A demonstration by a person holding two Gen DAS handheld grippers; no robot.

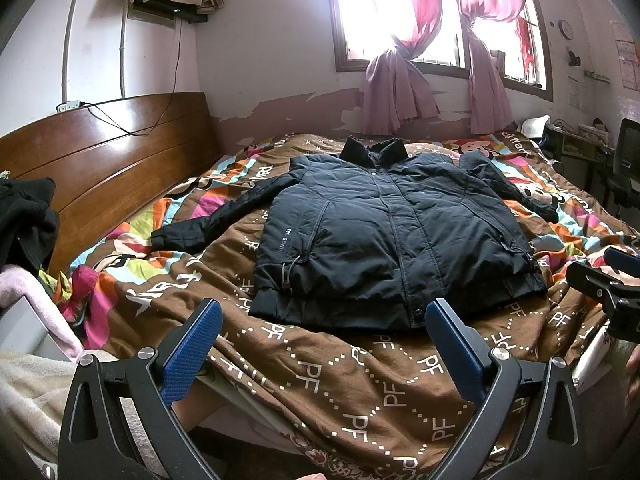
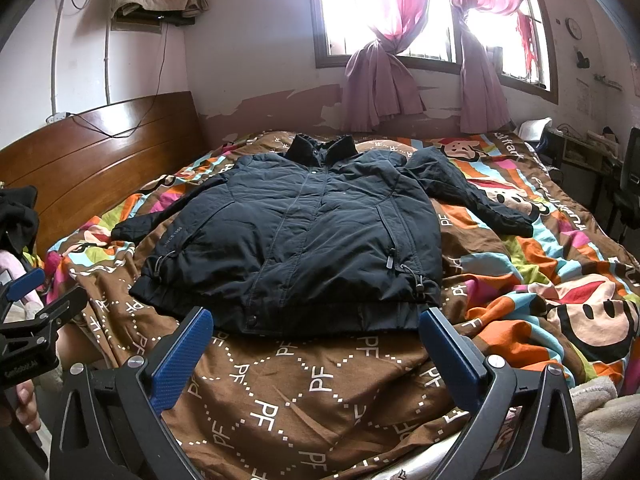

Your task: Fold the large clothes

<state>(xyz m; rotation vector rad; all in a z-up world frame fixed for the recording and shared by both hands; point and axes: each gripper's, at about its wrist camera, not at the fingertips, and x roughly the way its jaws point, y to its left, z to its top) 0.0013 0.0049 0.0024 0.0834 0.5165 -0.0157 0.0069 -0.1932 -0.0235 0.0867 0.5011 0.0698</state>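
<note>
A dark navy padded jacket (image 1: 392, 232) lies flat, front up and zipped, on the patterned brown bedspread (image 1: 328, 376), collar toward the window and both sleeves spread out. It also shows in the right wrist view (image 2: 304, 240). My left gripper (image 1: 324, 312) is open and empty, hovering just short of the jacket's hem. My right gripper (image 2: 316, 320) is open and empty, also just short of the hem. The right gripper shows at the right edge of the left wrist view (image 1: 612, 280); the left gripper shows at the left edge of the right wrist view (image 2: 32, 312).
A wooden headboard (image 1: 100, 160) runs along the left. Dark clothes (image 1: 28, 220) are piled at the near left. A window with pink curtains (image 1: 400, 80) is behind the bed. A desk and chair (image 1: 624, 168) stand at the far right.
</note>
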